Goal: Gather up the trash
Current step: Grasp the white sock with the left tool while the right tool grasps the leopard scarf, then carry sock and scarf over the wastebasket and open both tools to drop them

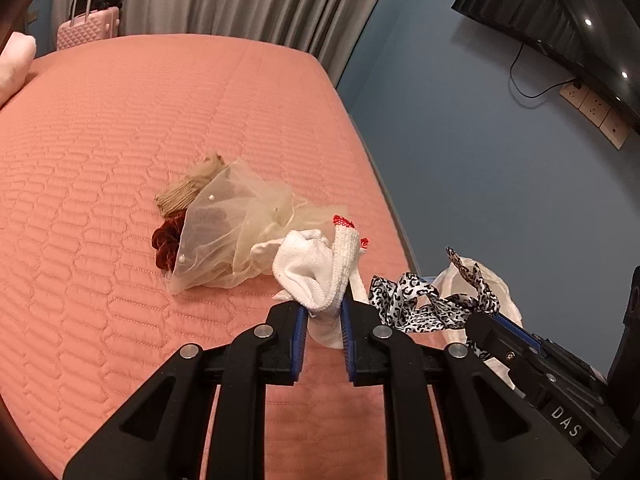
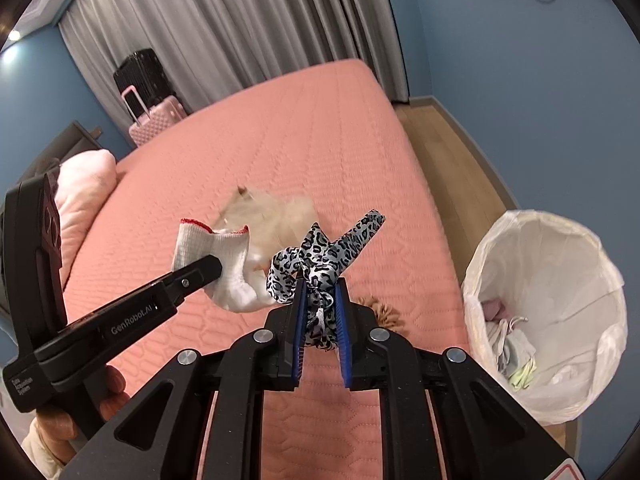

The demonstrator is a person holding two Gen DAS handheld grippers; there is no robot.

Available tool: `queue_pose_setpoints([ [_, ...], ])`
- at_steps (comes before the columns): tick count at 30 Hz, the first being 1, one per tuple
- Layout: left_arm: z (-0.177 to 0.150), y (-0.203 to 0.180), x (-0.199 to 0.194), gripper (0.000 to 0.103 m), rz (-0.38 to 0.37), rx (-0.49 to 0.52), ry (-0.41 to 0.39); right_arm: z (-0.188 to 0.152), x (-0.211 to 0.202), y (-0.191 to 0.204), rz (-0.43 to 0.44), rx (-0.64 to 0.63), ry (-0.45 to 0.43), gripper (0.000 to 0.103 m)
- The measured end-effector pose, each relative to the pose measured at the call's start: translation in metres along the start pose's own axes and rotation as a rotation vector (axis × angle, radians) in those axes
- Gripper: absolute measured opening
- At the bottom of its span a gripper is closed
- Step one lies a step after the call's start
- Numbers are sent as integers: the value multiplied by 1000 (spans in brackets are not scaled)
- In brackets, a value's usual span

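My left gripper [image 1: 325, 312] is shut on a white sock with a red-trimmed cuff [image 1: 320, 268], held above the pink bed. My right gripper [image 2: 320, 300] is shut on a leopard-print ribbon [image 2: 320, 252] that sticks up from between its blue pads. The ribbon [image 1: 424, 300] and the right gripper also show at the right of the left wrist view. In the right wrist view the sock [image 2: 224, 264] hangs from the left gripper [image 2: 212, 268]. On the bed lie a beige sheer cloth with pearls [image 1: 232, 232], a tan knitted piece [image 1: 180, 196] and a dark red scrunchie [image 1: 166, 244].
A bin lined with a white bag [image 2: 552, 312] stands on the wooden floor right of the bed and holds several scraps. The pink quilted bed [image 1: 100, 160] fills the middle. A pink suitcase [image 2: 154, 120], grey curtains and a pink pillow [image 2: 84, 192] lie beyond. A hand [image 2: 72, 416] holds the left gripper.
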State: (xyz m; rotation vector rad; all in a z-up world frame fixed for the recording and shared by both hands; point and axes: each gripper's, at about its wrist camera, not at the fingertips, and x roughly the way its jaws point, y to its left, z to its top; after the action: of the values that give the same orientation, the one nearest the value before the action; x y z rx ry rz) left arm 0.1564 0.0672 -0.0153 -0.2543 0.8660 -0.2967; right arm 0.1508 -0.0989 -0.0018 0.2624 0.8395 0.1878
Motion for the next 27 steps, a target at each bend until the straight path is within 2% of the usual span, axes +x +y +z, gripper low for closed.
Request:
queue_pose_setpoints([
  [15, 28, -70, -75, 15, -105, 109, -158, 40, -117, -1, -20, -15, -216, 13],
  [27, 29, -134, -104, 15, -182, 215, -225, 47, -189, -27, -78, 0, -336, 13],
])
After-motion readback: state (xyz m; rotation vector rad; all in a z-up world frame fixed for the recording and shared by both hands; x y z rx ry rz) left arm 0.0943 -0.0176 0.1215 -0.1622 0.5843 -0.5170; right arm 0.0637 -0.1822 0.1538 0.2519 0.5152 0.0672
